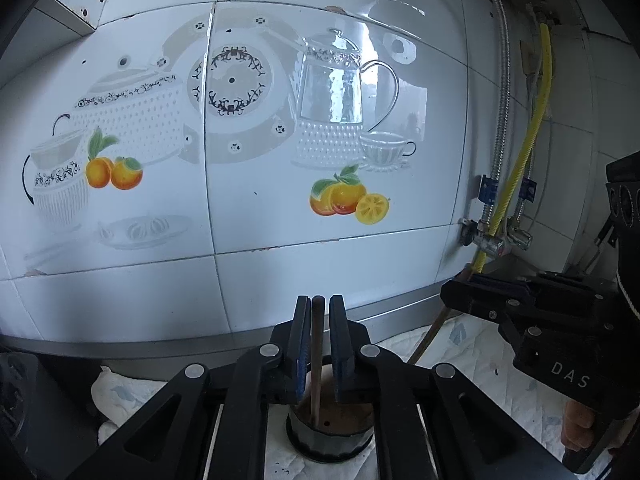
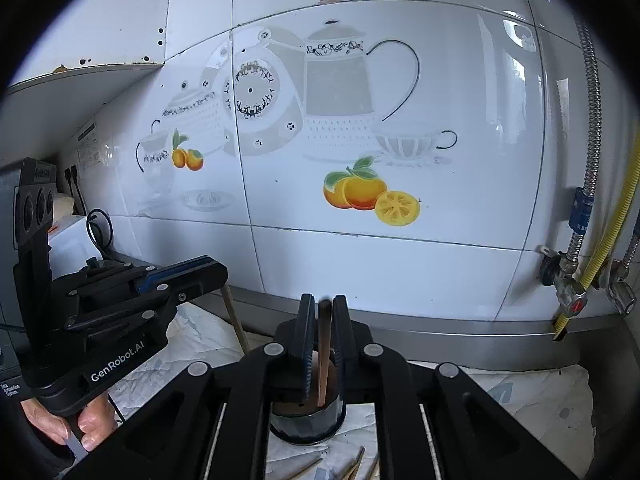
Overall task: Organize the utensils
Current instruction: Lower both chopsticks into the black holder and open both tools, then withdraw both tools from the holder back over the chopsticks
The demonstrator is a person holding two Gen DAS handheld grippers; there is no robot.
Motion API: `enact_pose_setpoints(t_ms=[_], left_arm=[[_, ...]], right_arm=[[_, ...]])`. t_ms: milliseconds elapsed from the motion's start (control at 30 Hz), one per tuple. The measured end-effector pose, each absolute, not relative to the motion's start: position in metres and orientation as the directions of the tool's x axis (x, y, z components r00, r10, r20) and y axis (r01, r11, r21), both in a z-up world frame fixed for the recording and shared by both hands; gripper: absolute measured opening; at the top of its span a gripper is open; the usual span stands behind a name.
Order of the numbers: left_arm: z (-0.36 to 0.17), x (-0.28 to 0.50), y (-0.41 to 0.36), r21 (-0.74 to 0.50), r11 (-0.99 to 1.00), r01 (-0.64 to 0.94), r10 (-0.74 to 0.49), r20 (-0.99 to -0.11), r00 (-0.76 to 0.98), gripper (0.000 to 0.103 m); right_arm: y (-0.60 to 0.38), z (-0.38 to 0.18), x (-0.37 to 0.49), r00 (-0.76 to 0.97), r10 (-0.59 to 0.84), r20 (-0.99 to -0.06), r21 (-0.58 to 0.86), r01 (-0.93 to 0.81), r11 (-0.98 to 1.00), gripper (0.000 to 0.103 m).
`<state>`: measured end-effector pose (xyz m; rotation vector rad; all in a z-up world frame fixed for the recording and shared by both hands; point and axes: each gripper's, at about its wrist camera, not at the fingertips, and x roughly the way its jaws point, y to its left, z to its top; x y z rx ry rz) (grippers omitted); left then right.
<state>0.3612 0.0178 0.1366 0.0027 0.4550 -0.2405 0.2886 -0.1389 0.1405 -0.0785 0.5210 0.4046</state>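
In the left wrist view my left gripper (image 1: 320,300) has a brown chopstick (image 1: 317,344) upright between its jaws, with a slim gap at the right pad. The stick's lower end stands in a dark round cup (image 1: 332,440). My right gripper (image 1: 448,292) is at the right, with another chopstick (image 1: 430,334) slanting down from it. In the right wrist view my right gripper (image 2: 324,300) stands slightly open around its chopstick (image 2: 325,344), which reaches into the cup (image 2: 308,424). My left gripper (image 2: 220,270) is at the left, its chopstick (image 2: 237,320) leaning toward the cup.
A white padded cloth (image 2: 520,396) covers the counter, with several loose chopsticks (image 2: 356,464) near the front. The tiled wall (image 2: 400,264) and a steel ledge (image 2: 460,330) stand close behind. Pipes, valves and a yellow hose (image 2: 616,228) are at the right; an appliance and cables (image 2: 98,224) at the left.
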Motion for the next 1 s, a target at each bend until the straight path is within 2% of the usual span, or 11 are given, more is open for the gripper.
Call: enact_pose_setpoints(t_ms=[33, 67, 100, 333, 467, 633, 700, 1000], left_arm=[[0.137, 0.359, 0.018, -0.049, 0.973, 0.226, -0.224, -0.441, 0.869, 0.020], [0.138, 0.357, 0.019, -0.049, 0.974, 0.220, -0.218, -0.443, 0.869, 0.032], [0.140, 0.353, 0.019, -0.047, 0.976, 0.213, -0.211, -0.441, 0.872, 0.039], [0.152, 0.320, 0.027, -0.019, 0.983, 0.184, -0.172, -0.459, 0.872, 0.040], [0.155, 0.292, 0.033, 0.003, 0.988, 0.157, -0.137, -0.476, 0.869, 0.055], [0.150, 0.251, 0.039, 0.033, 0.987, 0.156, -0.119, -0.500, 0.858, 0.059], [0.146, 0.234, 0.042, 0.036, 0.987, 0.159, -0.119, -0.510, 0.852, 0.066], [0.116, 0.171, 0.046, 0.020, 0.982, 0.189, -0.145, -0.563, 0.814, 0.068]], right_arm=[[-0.140, 0.141, 0.287, 0.796, 0.345, -0.497, 0.023, -0.386, 0.922, 0.025], [-0.142, 0.143, 0.285, 0.800, 0.341, -0.494, 0.020, -0.382, 0.924, 0.035], [-0.144, 0.144, 0.283, 0.801, 0.342, -0.492, 0.018, -0.383, 0.924, 0.041], [-0.149, 0.155, 0.256, 0.816, 0.322, -0.481, -0.031, -0.383, 0.923, 0.043], [-0.149, 0.159, 0.234, 0.818, 0.316, -0.480, -0.056, -0.388, 0.920, 0.045], [-0.152, 0.159, 0.206, 0.817, 0.309, -0.487, -0.075, -0.392, 0.917, 0.048], [-0.153, 0.157, 0.194, 0.813, 0.306, -0.495, -0.083, -0.394, 0.915, 0.049], [-0.162, 0.125, 0.136, 0.807, 0.263, -0.529, -0.128, -0.383, 0.915, 0.049]])
